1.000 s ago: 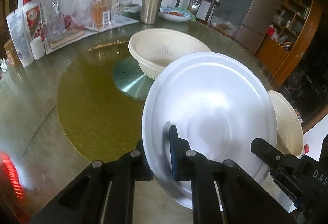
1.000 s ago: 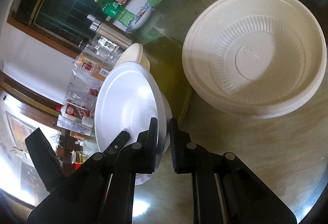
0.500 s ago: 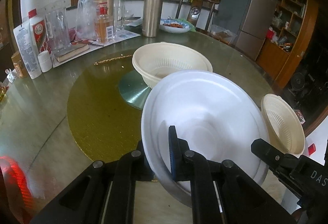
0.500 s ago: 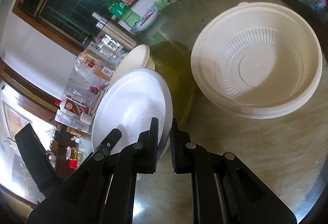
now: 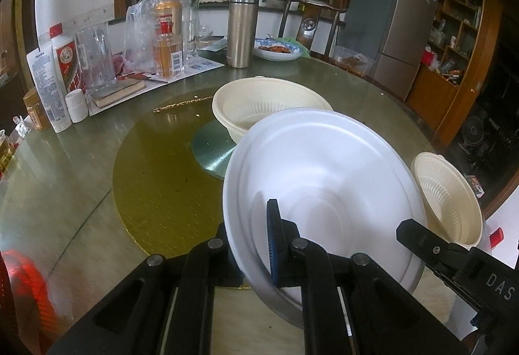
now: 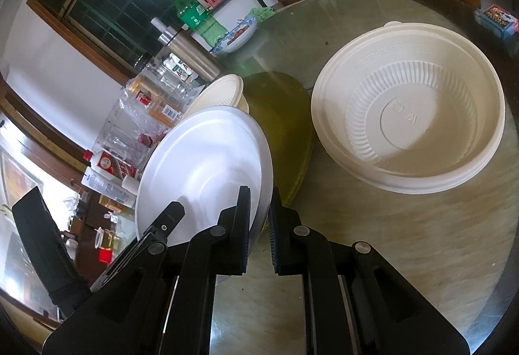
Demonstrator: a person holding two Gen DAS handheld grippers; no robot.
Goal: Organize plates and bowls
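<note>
Two cream ribbed plastic bowls: one (image 5: 269, 105) at twelve o'clock on the round worktop (image 5: 65, 166), one (image 5: 447, 202) at three o'clock. White plates (image 5: 324, 186) stacked at centre; layered rims show at least two, exact count unclear. One steel flask (image 5: 241, 27) at twelve o'clock. One patterned dish of food (image 5: 279, 50) beside it. One green bottle (image 6: 194, 16). One white and red bottle (image 5: 66, 59) at ten o'clock. One small white jar (image 5: 76, 105).

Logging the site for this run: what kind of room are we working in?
Most likely a home dining room: a round glass-topped table with a lazy Susan, a fridge beside wooden shelving, and a plate of food among bottles.
</note>
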